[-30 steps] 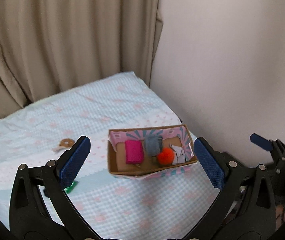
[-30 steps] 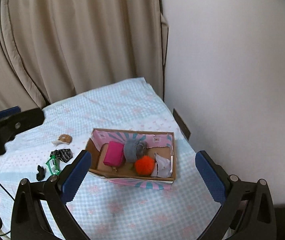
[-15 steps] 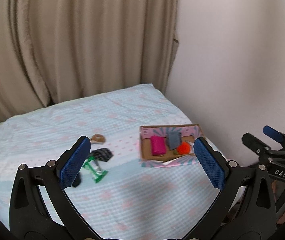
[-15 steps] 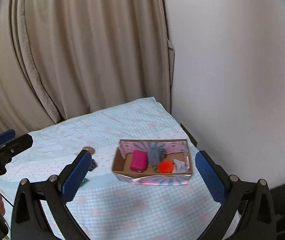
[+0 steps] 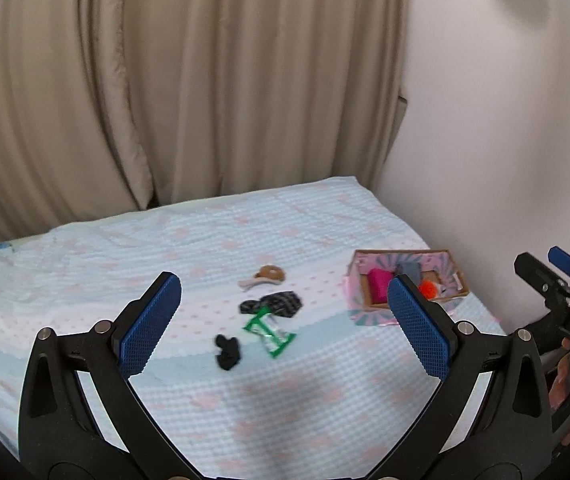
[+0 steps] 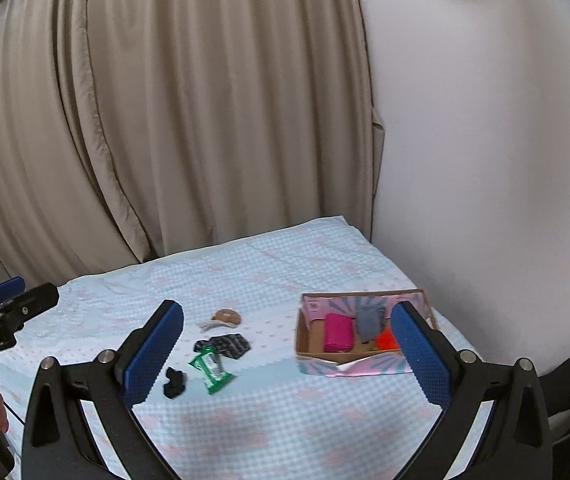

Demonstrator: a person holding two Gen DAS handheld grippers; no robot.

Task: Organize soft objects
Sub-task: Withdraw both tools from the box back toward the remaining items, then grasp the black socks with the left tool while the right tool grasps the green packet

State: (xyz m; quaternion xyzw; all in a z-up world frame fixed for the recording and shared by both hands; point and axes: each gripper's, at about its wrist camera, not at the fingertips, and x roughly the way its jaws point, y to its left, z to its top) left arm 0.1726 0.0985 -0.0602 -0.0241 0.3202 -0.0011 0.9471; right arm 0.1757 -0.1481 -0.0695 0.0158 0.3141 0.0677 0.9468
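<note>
**Soft items: part boxed, part loose on the bed**

The cardboard box [image 6: 365, 354] sits on the bed near its right edge, close to the wall. Inside, from left to right, lie a magenta cloth [image 6: 337, 332], a grey cloth [image 6: 369, 320] and an orange pompom [image 6: 385, 339]; the three are packed closely, touching or nearly so. The box's right end is hidden behind a gripper finger in both views.

Four items lie loose toward the middle of the bed, well apart from the box. Farthest back is a brown piece [image 6: 226, 317] with a pale strip beside it. Just in front is a dark patterned cloth [image 6: 227, 345]. A green-and-clear packet [image 6: 211, 370] lies against its front edge, tilted. A small black piece [image 6: 174, 382] lies just left of the packet, apart from it.

The bedspread [image 6: 285, 420] is pale blue check with pink marks. A beige curtain [image 6: 165, 120] hangs behind the far edge; a white wall [image 6: 485, 160] runs along the right.

The left gripper [image 5: 285, 324] is held above the bed's near edge, fingers spread wide, gripping nothing. The right gripper [image 6: 291, 354] is likewise spread wide and empty, above the near edge.
</note>
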